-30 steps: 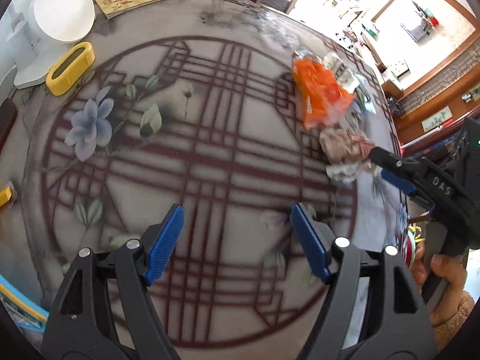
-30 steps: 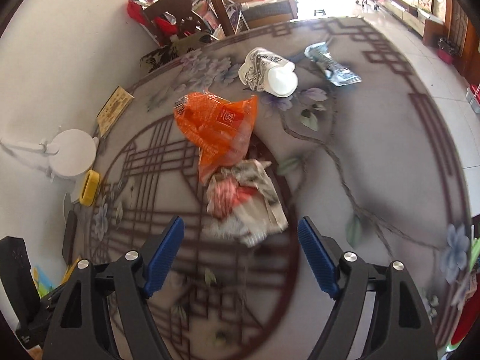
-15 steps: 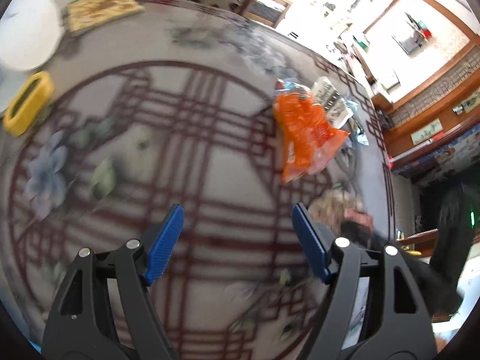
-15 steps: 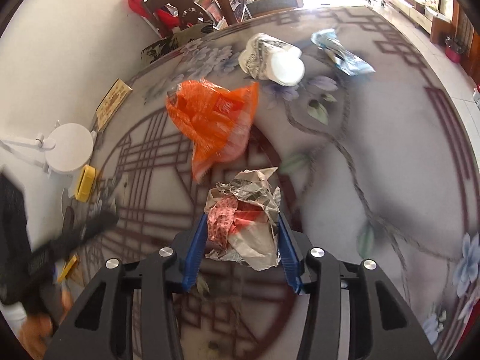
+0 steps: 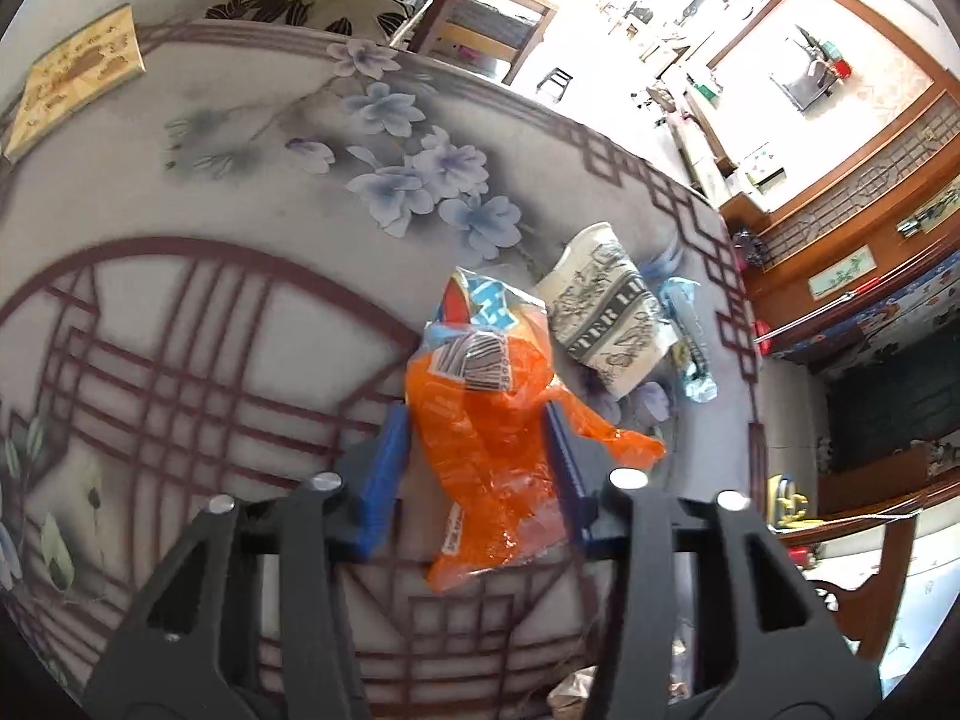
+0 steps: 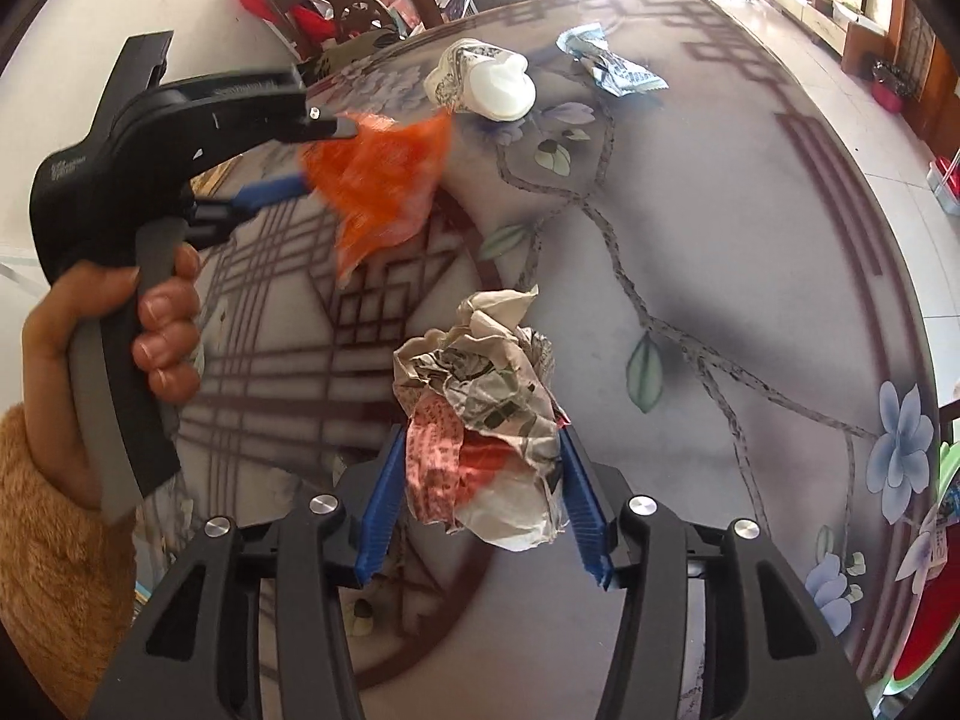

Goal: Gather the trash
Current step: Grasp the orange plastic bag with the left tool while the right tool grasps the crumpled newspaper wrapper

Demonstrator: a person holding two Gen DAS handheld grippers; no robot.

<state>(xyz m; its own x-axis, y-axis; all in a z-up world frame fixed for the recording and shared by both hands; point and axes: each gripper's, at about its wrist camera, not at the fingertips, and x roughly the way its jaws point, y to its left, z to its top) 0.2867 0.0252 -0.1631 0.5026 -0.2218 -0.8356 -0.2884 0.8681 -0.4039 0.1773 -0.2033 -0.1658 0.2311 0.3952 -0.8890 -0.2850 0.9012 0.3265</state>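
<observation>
— Two grippers, both loaded; start with the left one?

— Left gripper (image 5: pixel 477 456): its blue fingers (image 5: pixel 384 480) press in on either side of the orange plastic bag (image 5: pixel 486 438), so the jaws are clamped on it; the right wrist view shows the same bag (image 6: pixel 384 192) blurred, pinched at the tip of that gripper, with the person's hand (image 6: pixel 120 330) wrapped round the grey handle.

— And the right gripper?

— Right gripper (image 6: pixel 480 492): jaws drawn in tight against a crumpled wad of newspaper (image 6: pixel 486 420), red print and a white patch showing low in the wad; it sits between the blue pads, its top sticking out well past the fingertips.

— Is either piece off the table?

— Cannot tell from these views; the table (image 6: pixel 750 228) with its flower and lattice pattern fills the background behind both.

— What else lies on it?

— One printed paper cup (image 5: pixel 609 312) on its side, just beside the orange bag on the far right; in the right wrist view its white bottom (image 6: pixel 498 90) faces the camera; a pale blue wrapper (image 6: pixel 606 66) lies near it, closer to the table's edge; a tan booklet (image 5: pixel 78 81) rests far off at the left rim; a wooden chair (image 6: pixel 360 6) stands behind the table.
</observation>
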